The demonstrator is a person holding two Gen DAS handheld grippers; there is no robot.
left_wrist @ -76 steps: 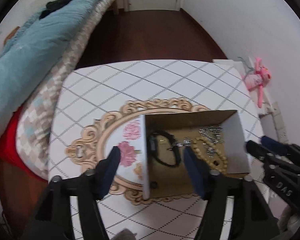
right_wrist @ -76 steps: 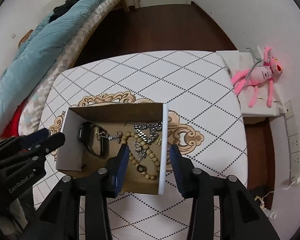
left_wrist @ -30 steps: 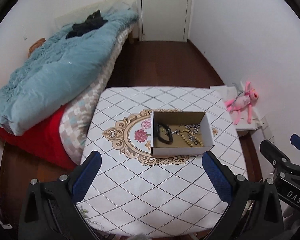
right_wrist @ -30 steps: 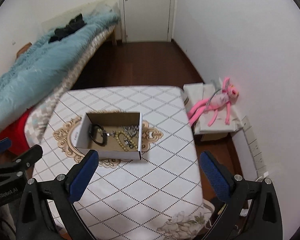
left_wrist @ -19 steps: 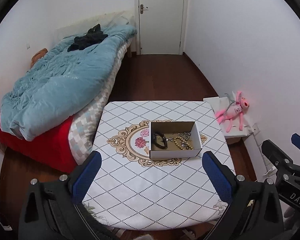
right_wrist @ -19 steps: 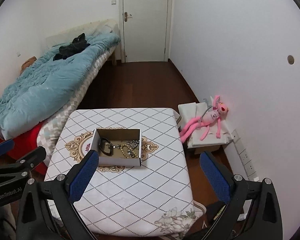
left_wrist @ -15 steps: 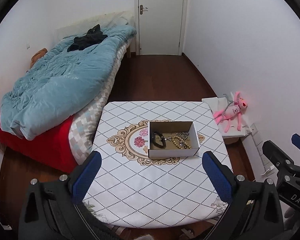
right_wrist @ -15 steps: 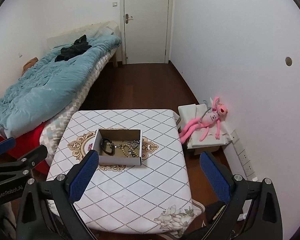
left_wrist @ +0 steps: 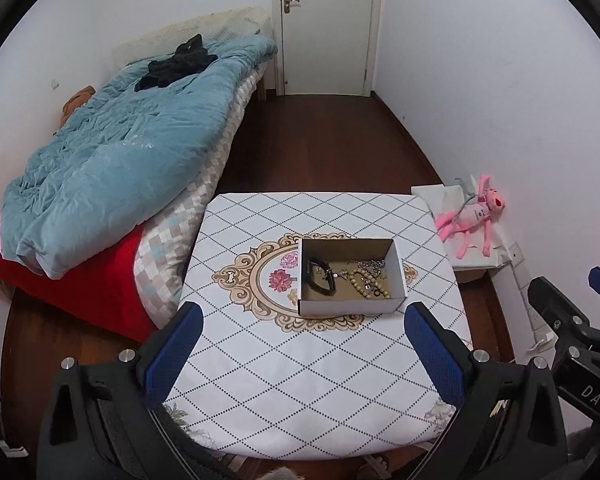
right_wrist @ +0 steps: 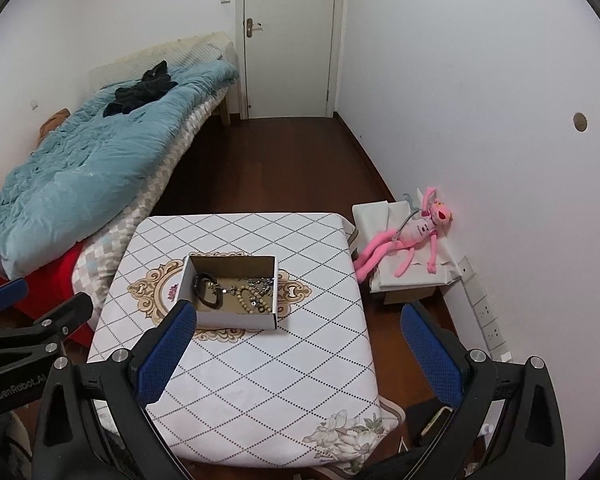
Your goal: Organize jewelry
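On the quilted table (left_wrist: 320, 380), the jewelry box (left_wrist: 350, 306) lies lengthwise left-right; both tongs (left_wrist: 302, 354) (right_wrist: 296, 354) gape, released.

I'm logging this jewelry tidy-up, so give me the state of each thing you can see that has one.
Cardboard box: open-topped, jewelry inside.
Black bracelet: lying in box, left end.
Beaded bracelet: lying in box.
Left gripper: jaws wide open, empty.
Right gripper: jaws wide open, empty.
Door: closed.
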